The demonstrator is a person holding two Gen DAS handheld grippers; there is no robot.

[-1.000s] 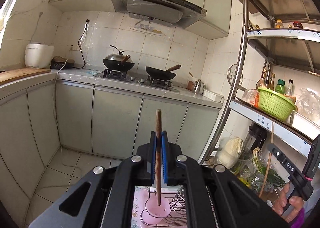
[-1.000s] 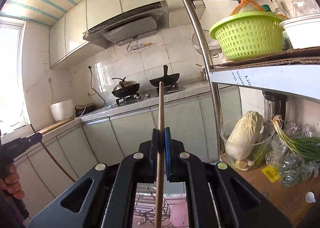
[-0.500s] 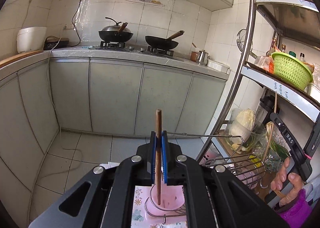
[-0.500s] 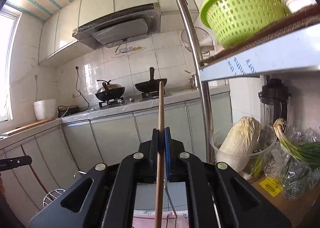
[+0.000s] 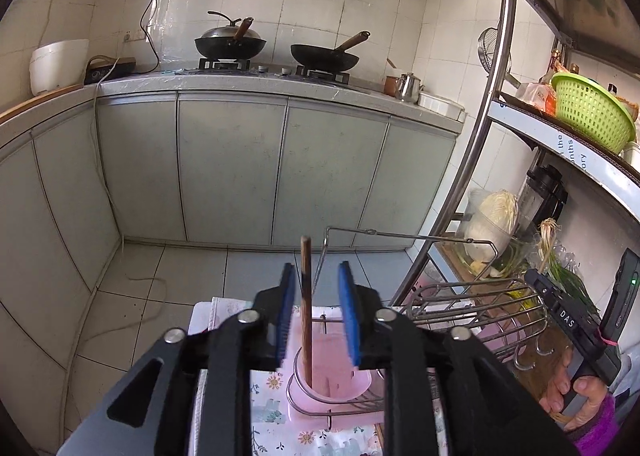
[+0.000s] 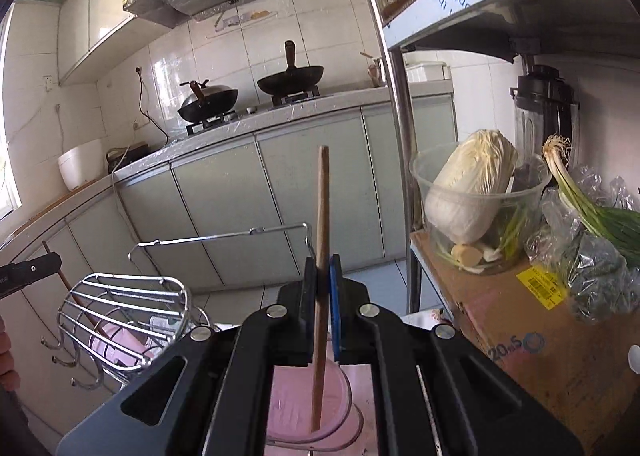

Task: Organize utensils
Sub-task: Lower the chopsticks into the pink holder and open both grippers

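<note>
My left gripper (image 5: 316, 292) is open. A dark wooden chopstick (image 5: 306, 304) stands between its blue pads, its lower end in a pink cup (image 5: 340, 384) held in a wire rack (image 5: 472, 296). My right gripper (image 6: 322, 276) is shut on a lighter wooden chopstick (image 6: 322, 215), whose lower end dips into another pink cup (image 6: 296, 412). The rack's other basket (image 6: 124, 304) holds a pink cup with a chopstick, to my right gripper's left.
The rack stands on a floral cloth (image 5: 276, 416). A steel shelf post (image 6: 394, 87) rises just right of it. A cardboard box (image 6: 520, 336) carries a cabbage tub (image 6: 472, 191) and scallions. Kitchen cabinets (image 5: 280, 167) lie ahead across the tiled floor.
My left gripper lowered over the pink cup and opened, letting go of the dark chopstick. My right gripper came down with its chopstick until the tip entered the other cup.
</note>
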